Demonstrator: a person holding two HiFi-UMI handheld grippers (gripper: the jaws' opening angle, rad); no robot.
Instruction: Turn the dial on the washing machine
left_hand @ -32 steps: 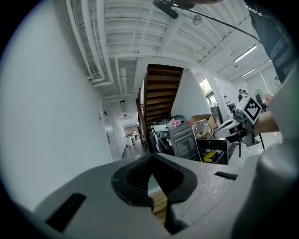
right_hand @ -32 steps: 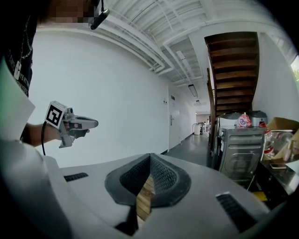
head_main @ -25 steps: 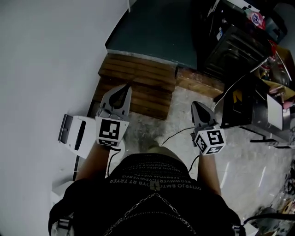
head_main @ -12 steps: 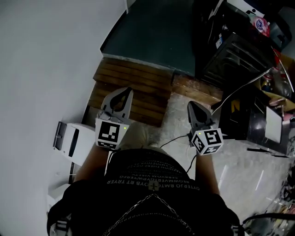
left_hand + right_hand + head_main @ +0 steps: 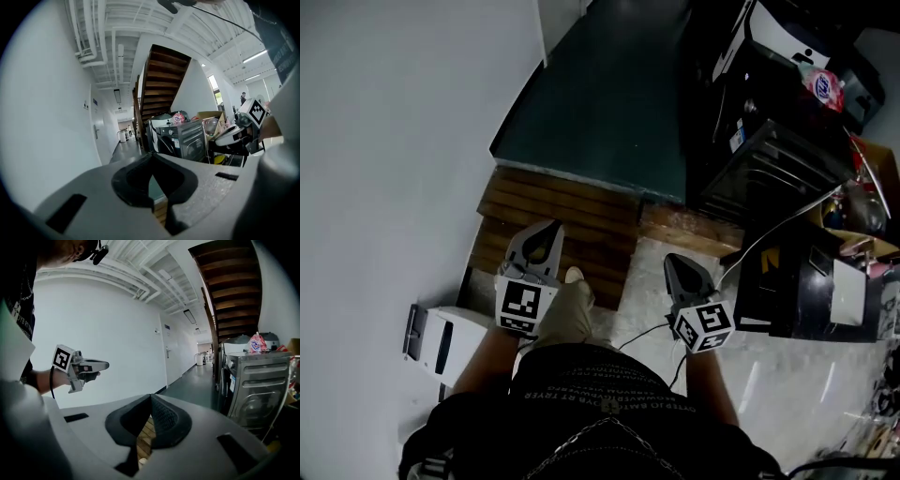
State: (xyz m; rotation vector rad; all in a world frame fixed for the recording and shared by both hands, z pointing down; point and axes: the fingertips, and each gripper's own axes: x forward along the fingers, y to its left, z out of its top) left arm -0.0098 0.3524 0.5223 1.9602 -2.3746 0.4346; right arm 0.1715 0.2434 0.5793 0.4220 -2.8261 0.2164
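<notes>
The washing machine is a dark front-loading appliance against the right side of the corridor, ahead of me and to the right. Its silver front fills the right of the right gripper view. It stands further off in the left gripper view, where its front has a small round knob on the top panel. My left gripper is held level over a wooden pallet, shut and empty. My right gripper is level beside it, also shut with nothing between its pads. Neither touches the machine.
A wooden pallet lies on the floor just ahead, before dark green flooring. A white wall runs along the left, with a white box at its foot. Black equipment and cables crowd the right. A staircase rises above the appliances.
The person has stepped forward: the pallet, white box and appliances have slid down and nearer in the head view. Both grippers stay shut and side by side.
</notes>
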